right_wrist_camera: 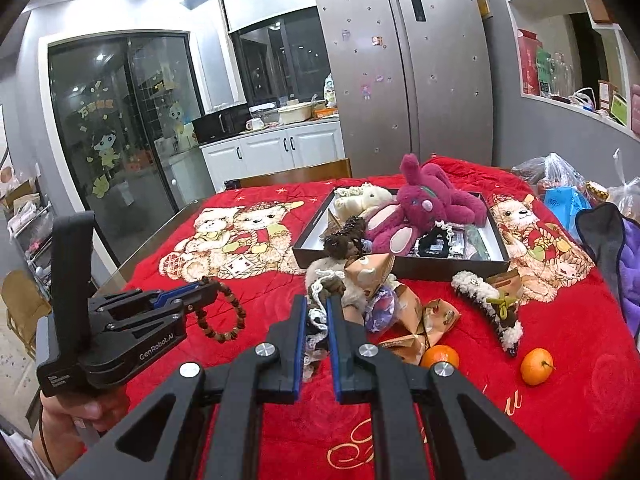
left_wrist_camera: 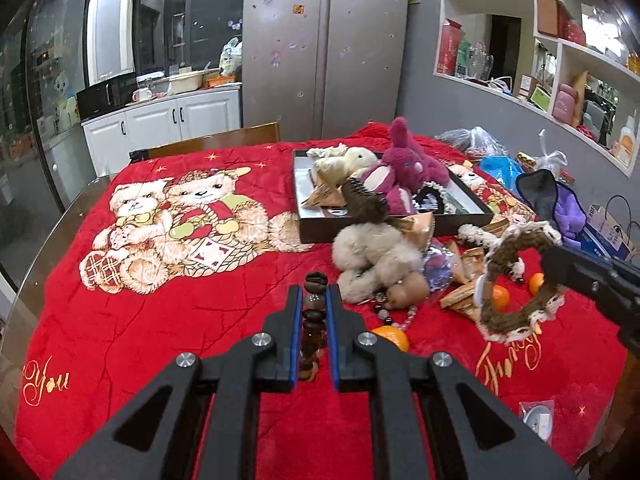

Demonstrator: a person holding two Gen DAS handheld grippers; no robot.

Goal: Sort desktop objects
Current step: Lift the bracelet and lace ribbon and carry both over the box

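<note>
My left gripper (left_wrist_camera: 314, 292) is shut on a brown bead bracelet (left_wrist_camera: 312, 320) and holds it above the red blanket. In the right wrist view the left gripper (right_wrist_camera: 208, 286) shows at the left with the bracelet (right_wrist_camera: 224, 316) hanging from it. My right gripper (right_wrist_camera: 317, 302) is shut on a brown crocheted band with white trim (right_wrist_camera: 316, 320). In the left wrist view that band (left_wrist_camera: 516, 280) hangs as a loop from the right gripper's fingers (left_wrist_camera: 560, 268). A dark box (left_wrist_camera: 320, 228) holds plush toys, among them a purple rabbit (left_wrist_camera: 408, 160).
A beige plush (left_wrist_camera: 376, 256), paper snack bags (right_wrist_camera: 404, 320), a fuzzy hair clip (right_wrist_camera: 492, 312) and oranges (right_wrist_camera: 537, 366) lie on the blanket in front of the box (right_wrist_camera: 400, 270). Plastic bags (right_wrist_camera: 560, 184) and a purple cloth (right_wrist_camera: 628, 264) sit at the right edge.
</note>
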